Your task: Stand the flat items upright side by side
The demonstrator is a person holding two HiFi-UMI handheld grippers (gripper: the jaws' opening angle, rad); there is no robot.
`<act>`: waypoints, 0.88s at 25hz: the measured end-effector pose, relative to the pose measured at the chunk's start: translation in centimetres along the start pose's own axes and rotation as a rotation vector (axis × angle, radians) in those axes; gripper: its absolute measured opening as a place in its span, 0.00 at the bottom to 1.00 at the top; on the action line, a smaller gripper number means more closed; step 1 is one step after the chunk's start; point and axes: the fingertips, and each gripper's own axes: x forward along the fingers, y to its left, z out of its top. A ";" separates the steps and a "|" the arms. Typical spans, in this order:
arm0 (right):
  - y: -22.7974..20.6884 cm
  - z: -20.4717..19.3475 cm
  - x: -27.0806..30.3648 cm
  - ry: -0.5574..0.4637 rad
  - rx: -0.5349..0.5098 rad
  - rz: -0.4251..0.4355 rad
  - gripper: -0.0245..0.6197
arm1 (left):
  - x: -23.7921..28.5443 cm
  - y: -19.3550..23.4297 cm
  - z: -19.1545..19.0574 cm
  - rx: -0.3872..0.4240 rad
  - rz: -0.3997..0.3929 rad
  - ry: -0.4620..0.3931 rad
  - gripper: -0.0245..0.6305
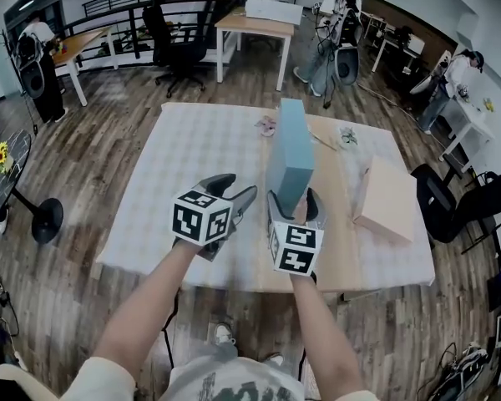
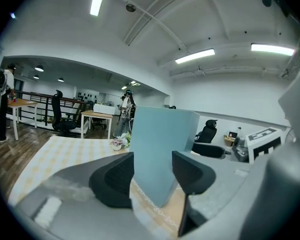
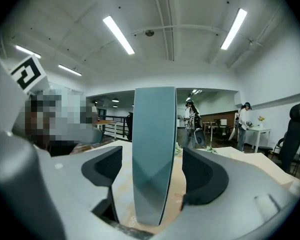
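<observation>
**Blue panel upright, right claw wide around its near edge**

Only the head view takes in both flat items: the blue panel [image 1: 290,153] stands on edge at the middle of the table [image 1: 192,149], and a beige slab [image 1: 386,199] lies flat at its 3 o'clock, well apart. The right gripper view alone shows the clearance at the right gripper [image 3: 152,176]: the blue panel [image 3: 152,149] rises edge-on between the jaws with a gap on each side, neither pad touching. The left gripper view shows the blue panel's [image 2: 160,149] broad face, standing beyond the left gripper [image 2: 152,176], whose jaws are spread wide and hold nothing.

The panel is a plain, thin, pale blue rectangle, tall and vertical.

In the head view both forearms reach toward 12 o'clock. The left gripper [image 1: 236,189] sits at the panel's 8 o'clock, just beside it. The right gripper [image 1: 292,200] straddles the near edge at 6 o'clock.
</observation>
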 end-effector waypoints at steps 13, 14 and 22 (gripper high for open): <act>-8.2 -0.4 -9.0 0.020 0.066 0.081 0.61 | 0.7 -10.2 -1.3 0.041 0.041 0.015 0.40; -9.3 -0.4 -9.8 0.021 0.069 0.077 0.61 | 1.0 -11.4 -1.3 0.048 0.035 0.016 0.40; -19.5 -1.5 -16.2 0.038 0.104 -0.004 0.60 | 5.7 -20.8 -0.8 0.098 -0.044 0.039 0.40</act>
